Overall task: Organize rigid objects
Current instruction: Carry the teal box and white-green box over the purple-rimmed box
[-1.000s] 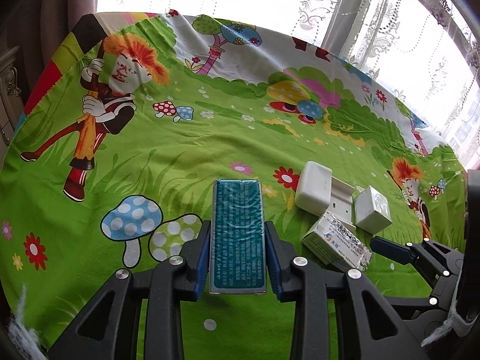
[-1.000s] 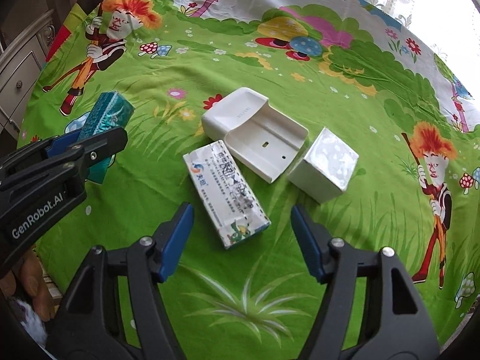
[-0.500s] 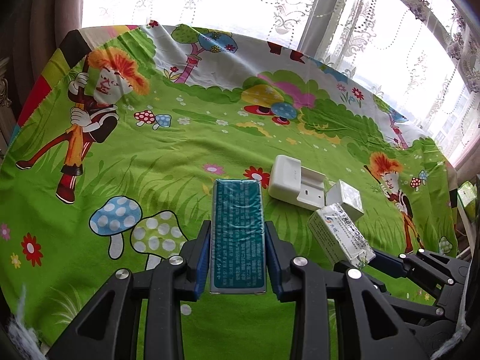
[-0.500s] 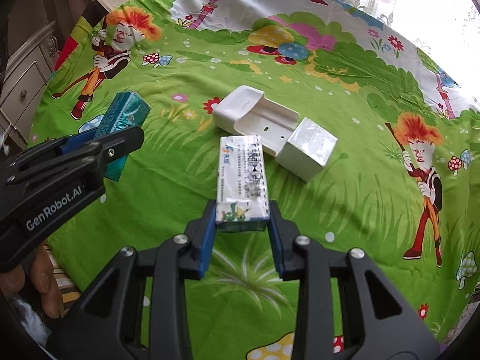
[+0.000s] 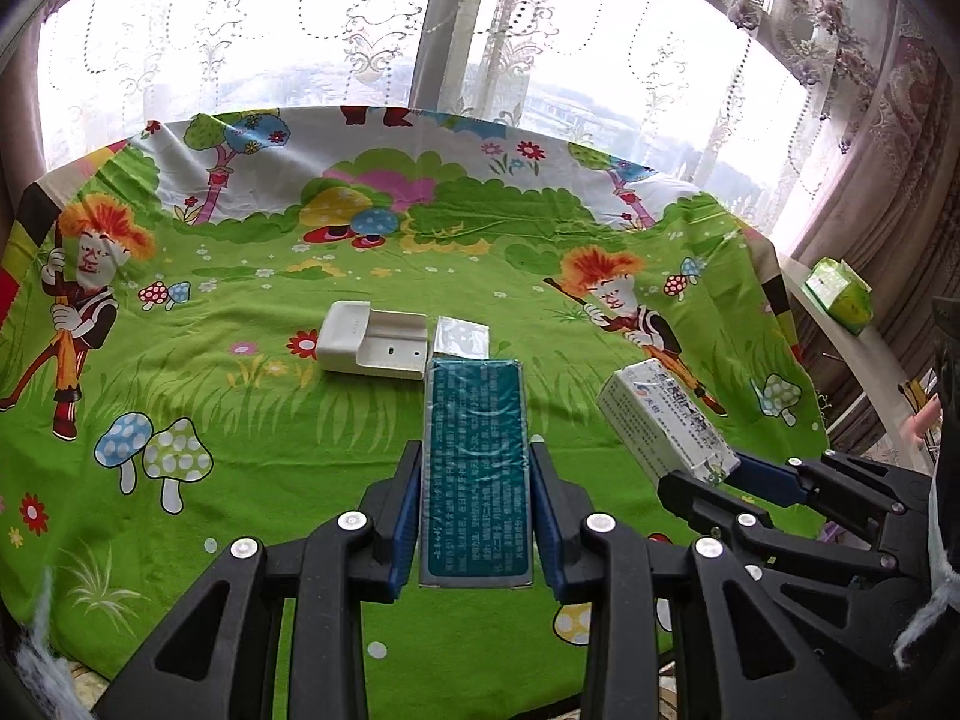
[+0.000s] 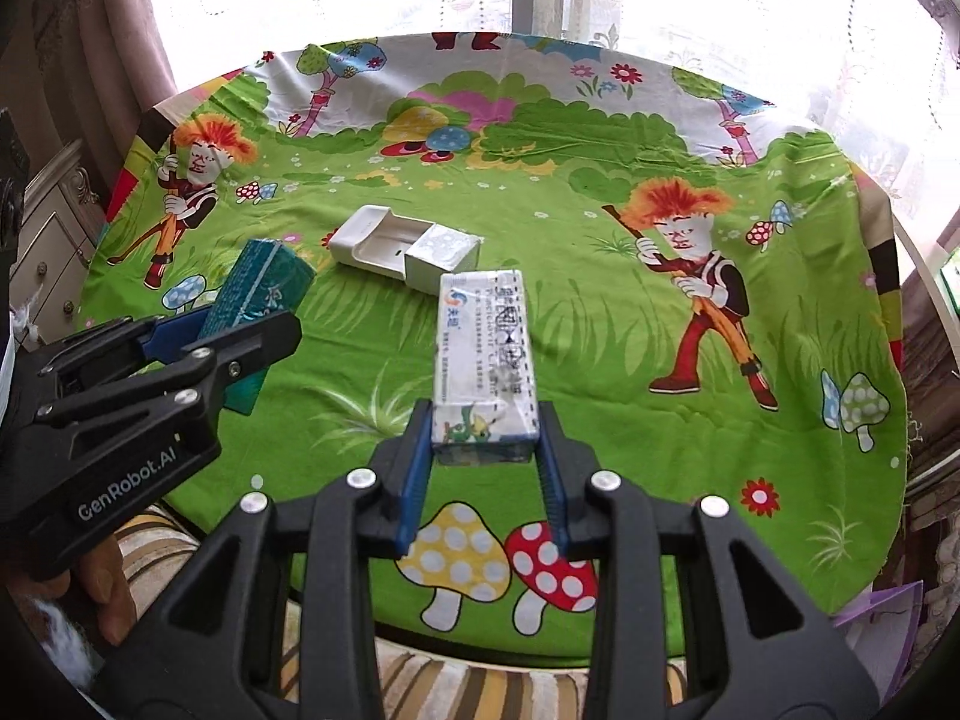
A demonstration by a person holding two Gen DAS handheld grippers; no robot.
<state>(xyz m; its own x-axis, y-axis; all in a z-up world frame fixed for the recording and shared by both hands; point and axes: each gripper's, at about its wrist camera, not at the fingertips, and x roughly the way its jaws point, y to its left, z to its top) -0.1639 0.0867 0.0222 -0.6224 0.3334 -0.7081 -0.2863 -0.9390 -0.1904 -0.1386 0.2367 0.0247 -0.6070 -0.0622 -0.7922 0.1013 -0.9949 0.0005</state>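
While both boxes are held off the cloth, left tool (image 5: 474, 516) is clamped on the teal box (image 5: 475, 468), blue pads tight against its long sides, box pointing straight out along the fingers. From the right wrist view the same teal box (image 6: 261, 300) sits tilted, front end up, in the left tool (image 6: 222, 336).

Right tool (image 6: 483, 456) is clamped on the white medicine box (image 6: 485, 354), gripped at its near end, the rest sticking forward over the green cartoon tablecloth (image 6: 600, 312). In the left wrist view that white box (image 5: 663, 420) sits at the tip of the right tool (image 5: 714, 480), angled up and left.

On the worktop: white plastic holder (image 5: 369, 348) lying flat, small silver-white box (image 5: 461, 337) touching its right end. Both are mid-cloth, beyond the held boxes.

Green carton (image 5: 839, 299) rests on a ledge to the right, off the cloth. Lace curtains (image 5: 360, 30) behind.
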